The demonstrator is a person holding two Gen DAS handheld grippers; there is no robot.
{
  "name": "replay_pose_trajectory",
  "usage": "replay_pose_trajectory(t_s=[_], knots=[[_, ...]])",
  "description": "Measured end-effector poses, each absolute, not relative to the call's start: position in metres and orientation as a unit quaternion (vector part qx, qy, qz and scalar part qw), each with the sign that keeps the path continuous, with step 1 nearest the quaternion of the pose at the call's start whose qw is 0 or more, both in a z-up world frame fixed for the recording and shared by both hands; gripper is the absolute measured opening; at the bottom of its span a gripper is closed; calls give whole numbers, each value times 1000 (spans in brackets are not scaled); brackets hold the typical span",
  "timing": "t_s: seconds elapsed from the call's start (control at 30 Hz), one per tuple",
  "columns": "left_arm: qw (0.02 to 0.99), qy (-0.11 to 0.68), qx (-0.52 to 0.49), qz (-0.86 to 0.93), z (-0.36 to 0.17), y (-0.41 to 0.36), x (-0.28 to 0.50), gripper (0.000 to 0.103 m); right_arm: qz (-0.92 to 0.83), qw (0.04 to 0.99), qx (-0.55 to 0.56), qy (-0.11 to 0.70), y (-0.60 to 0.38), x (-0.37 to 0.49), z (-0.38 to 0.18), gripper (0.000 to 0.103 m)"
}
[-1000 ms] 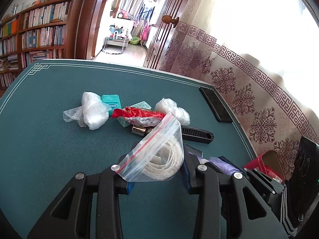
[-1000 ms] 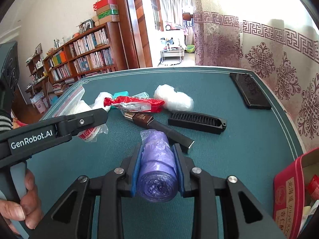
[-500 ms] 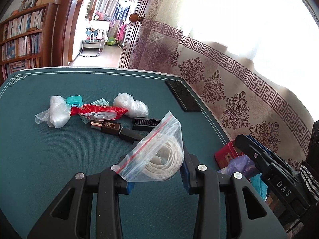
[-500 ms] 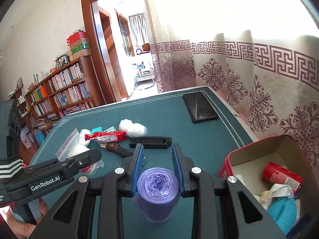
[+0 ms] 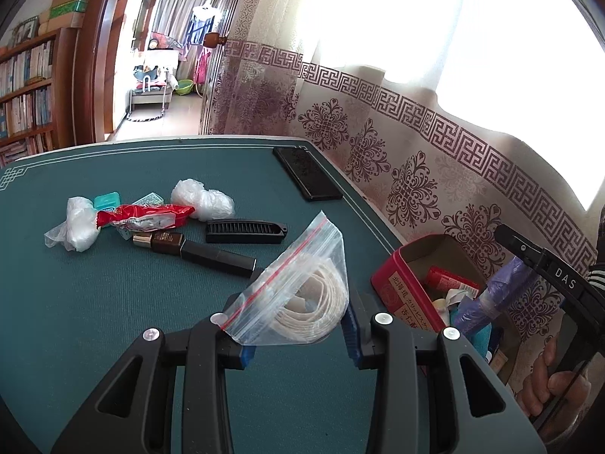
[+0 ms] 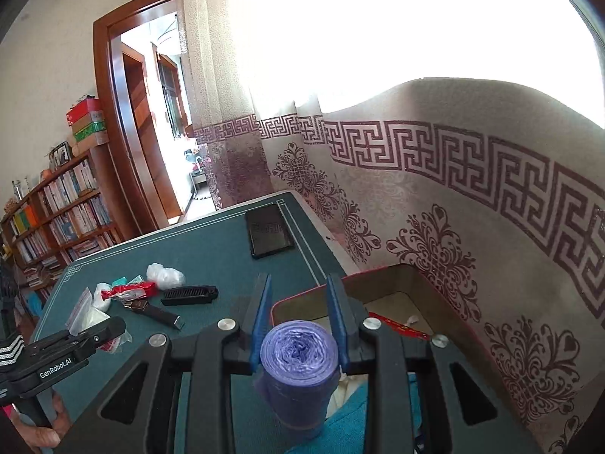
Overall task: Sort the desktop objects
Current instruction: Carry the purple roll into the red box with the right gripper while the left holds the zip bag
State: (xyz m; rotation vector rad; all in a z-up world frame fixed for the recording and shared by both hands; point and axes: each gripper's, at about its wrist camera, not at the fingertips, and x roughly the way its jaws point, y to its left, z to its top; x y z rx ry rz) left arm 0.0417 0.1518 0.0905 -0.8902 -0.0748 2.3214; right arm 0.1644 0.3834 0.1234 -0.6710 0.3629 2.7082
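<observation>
Left gripper (image 5: 297, 335), lower middle of the left wrist view: clamped on a zip bag (image 5: 298, 295) of coiled white tape, pinched only at the lower corners. Could slide free, since slick film gives little grip and the coil's weight sits above the pads.

Right gripper (image 6: 298, 340), lower middle of the right wrist view: closed on a purple bag roll (image 6: 298, 363), poised over the red box (image 6: 408, 276) at lower right. Could catch the rim or land on the green table (image 5: 113, 302) if let go too soon; loose layers might unwind.

Compared with half a second ago: nearer the box, roll now above its opening; comb (image 5: 245, 231) and other clutter unmoved at centre left.
</observation>
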Motion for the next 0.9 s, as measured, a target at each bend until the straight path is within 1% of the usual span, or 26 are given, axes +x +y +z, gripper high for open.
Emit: replay_pose_trajectory(t_s=[0.2, 0.27, 0.33, 0.37, 0.9], knots=[[331, -16, -337, 881, 90, 160, 49, 39, 932, 190, -282, 128, 404, 146, 106, 33], [332, -15, -337, 881, 90, 161, 50, 39, 928, 193, -289, 135, 409, 142, 101, 45], [332, -15, -339, 880, 89, 162, 50, 39, 927, 202, -284, 137, 412, 142, 99, 85], [332, -15, -339, 880, 88, 162, 51, 39, 928, 207, -280, 135, 413, 143, 99, 88], [339, -5, -341, 877, 86, 172, 57, 39, 934, 208, -263, 126, 401, 161, 102, 88]])
